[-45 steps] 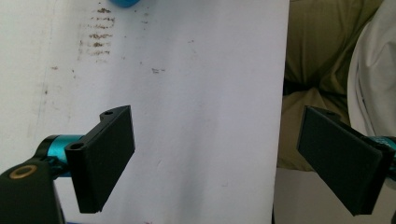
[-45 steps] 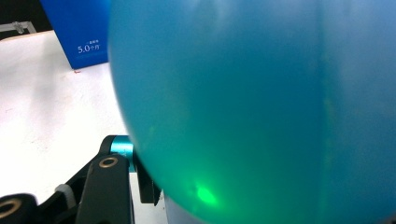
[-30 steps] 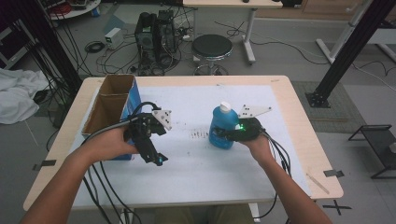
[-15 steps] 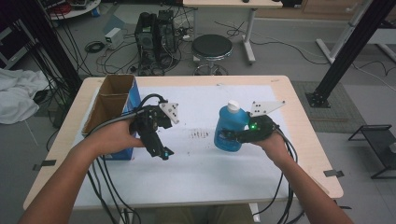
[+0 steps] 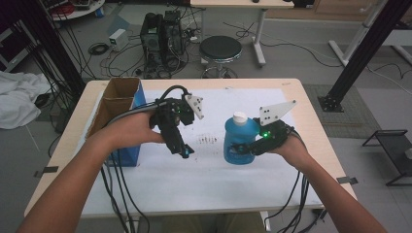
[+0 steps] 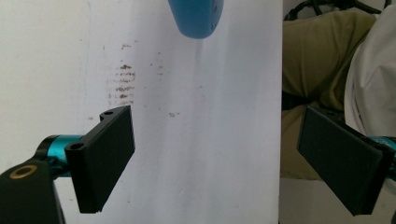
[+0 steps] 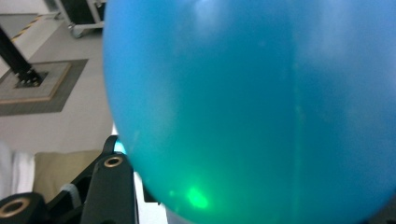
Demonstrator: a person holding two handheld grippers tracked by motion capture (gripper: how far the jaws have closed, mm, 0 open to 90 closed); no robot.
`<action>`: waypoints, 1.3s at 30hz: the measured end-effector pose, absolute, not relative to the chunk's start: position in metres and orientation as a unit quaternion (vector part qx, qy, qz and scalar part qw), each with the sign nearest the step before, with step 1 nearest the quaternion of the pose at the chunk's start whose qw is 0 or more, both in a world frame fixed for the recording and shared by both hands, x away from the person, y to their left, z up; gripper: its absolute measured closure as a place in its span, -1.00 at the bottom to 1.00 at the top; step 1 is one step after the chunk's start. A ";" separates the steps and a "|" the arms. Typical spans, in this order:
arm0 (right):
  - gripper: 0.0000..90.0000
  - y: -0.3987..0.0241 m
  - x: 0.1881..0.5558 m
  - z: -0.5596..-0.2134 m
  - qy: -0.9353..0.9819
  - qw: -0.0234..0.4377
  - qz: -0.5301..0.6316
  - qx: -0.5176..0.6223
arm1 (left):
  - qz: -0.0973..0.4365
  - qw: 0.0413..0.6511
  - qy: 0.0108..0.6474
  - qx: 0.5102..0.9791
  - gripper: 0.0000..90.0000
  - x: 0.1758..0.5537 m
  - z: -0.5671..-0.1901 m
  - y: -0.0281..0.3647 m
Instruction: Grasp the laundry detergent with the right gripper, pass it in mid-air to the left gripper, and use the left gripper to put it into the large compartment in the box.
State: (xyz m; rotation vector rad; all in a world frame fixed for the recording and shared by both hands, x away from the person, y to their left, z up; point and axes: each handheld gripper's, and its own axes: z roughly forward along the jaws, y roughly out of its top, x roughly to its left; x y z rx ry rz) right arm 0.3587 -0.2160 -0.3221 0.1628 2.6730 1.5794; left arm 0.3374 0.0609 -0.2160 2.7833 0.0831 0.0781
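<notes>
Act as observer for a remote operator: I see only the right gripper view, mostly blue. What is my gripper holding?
Observer: A blue bottle with a white cap, upright, clamped in the right gripper.
Operator: Is the left gripper busy?
Observer: No. The left gripper is open and empty, over the white sheet.
Operator: Anything beside it?
Observer: A cardboard box, at the left edge of the table.
</notes>
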 end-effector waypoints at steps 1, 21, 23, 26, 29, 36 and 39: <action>-0.04 -0.214 0.358 -0.322 0.862 0.011 0.505 0.044 | 0.026 0.179 0.030 0.983 -0.75 0.338 -0.215 0.060; -0.04 -0.175 0.350 -0.325 0.873 -0.022 0.488 0.001 | 0.008 0.161 0.011 0.987 -0.75 0.342 -0.203 0.037; -0.04 -0.169 0.351 -0.326 0.872 -0.017 0.490 -0.012 | 0.005 0.160 0.013 0.987 -0.75 0.341 -0.203 0.036; -0.04 -0.160 0.352 -0.325 0.873 -0.020 0.486 -0.015 | 0.010 0.159 0.008 0.987 -0.75 0.342 -0.201 0.034; -0.04 -0.153 0.352 -0.325 0.873 -0.026 0.486 -0.015 | 0.010 0.160 0.007 0.987 -0.75 0.341 -0.201 0.033; -0.03 -0.142 0.353 -0.325 0.877 -0.028 0.479 -0.021 | 0.005 0.156 0.005 0.988 -0.75 0.339 -0.200 0.028; -0.03 -0.139 0.354 -0.325 0.877 -0.023 0.479 -0.025 | 0.008 0.153 0.001 0.988 -0.75 0.340 -0.200 0.025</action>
